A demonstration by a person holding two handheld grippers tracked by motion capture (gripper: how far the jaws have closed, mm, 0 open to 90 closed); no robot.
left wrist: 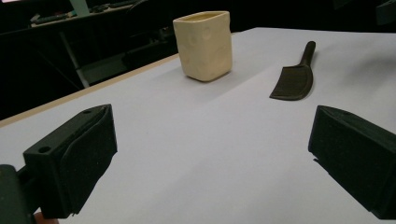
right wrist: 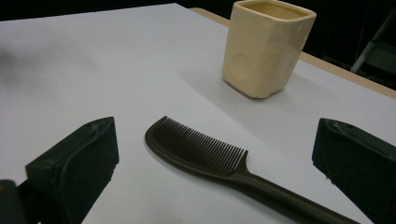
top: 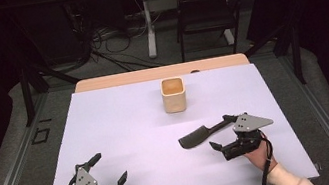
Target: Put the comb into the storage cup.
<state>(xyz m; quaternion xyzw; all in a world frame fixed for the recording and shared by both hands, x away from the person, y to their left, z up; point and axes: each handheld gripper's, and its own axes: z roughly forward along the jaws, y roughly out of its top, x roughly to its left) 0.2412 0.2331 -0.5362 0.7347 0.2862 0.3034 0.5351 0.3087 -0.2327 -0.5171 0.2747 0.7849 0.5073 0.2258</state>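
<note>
My left gripper [top: 112,169] and right gripper [top: 221,132] both gape empty; comb [right wrist: 210,156] lies untouched near cup [top: 173,94]; nothing yet begun.

Comb [right wrist: 219,161] handle end cut off at right gripper view's bottom edge.

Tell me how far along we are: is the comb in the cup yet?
Not yet. The comb lies flat on the table, apart from the upright cream cup, which looks empty. The right gripper is open beside the comb's handle; the left gripper is open, holding nothing. Grasping and placing remain.
</note>
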